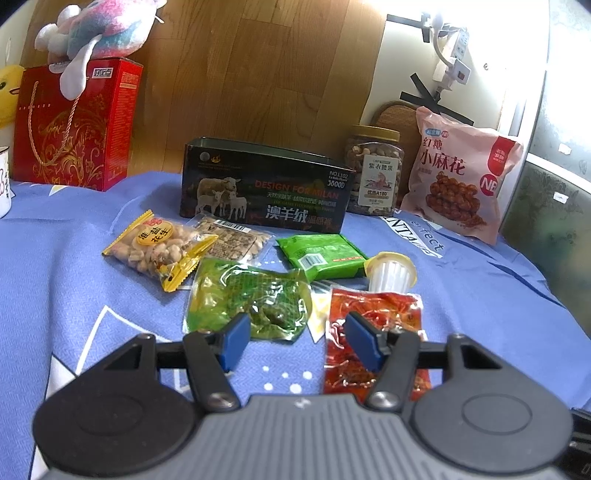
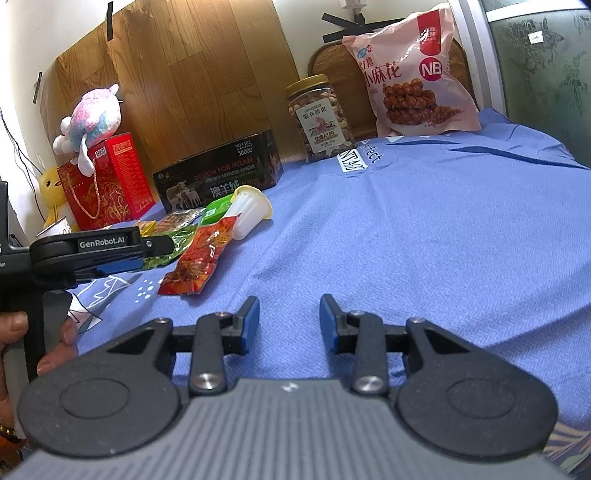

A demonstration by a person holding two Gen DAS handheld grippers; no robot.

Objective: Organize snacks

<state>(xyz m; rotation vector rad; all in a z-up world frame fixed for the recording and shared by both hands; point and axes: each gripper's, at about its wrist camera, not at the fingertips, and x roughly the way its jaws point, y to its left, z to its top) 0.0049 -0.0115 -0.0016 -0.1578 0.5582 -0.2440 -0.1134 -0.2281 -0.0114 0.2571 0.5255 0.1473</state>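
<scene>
My left claw [image 1: 295, 341] hangs released above the blue cloth [image 1: 92, 288] covering the tabletop, its blue pads apart with nothing between them. Just past its left pad lies the green clear packet [image 1: 247, 297]; under and past its right pad lies the red spicy packet [image 1: 373, 332]. Behind those sit the yellow peanut bag [image 1: 159, 247], a clear nut packet [image 1: 229, 236] partly tucked under it, a green sachet [image 1: 321, 254] and a small jelly cup [image 1: 391, 273] on its side, touching the red packet's far edge. A sliver of pale yellow wrapper shows between the green and red packets; I can't quite make out what it is. All the small snacks are clustered in front of the open black tin [image 1: 266, 184], which stands upright. Right of the tin stands a cashew jar [image 1: 373, 177], then a pink twist-snack bag [image 1: 458, 170] leaning upright. At far left a red gift bag [image 1: 74, 129] carries a plush toy [image 1: 99, 29].

My right claw [image 2: 289, 319] is also released, pads apart over bare cloth, well to the right of the snack pile. From its camera I see a hand [image 2: 22, 343] gripping the left claw's handle.
</scene>
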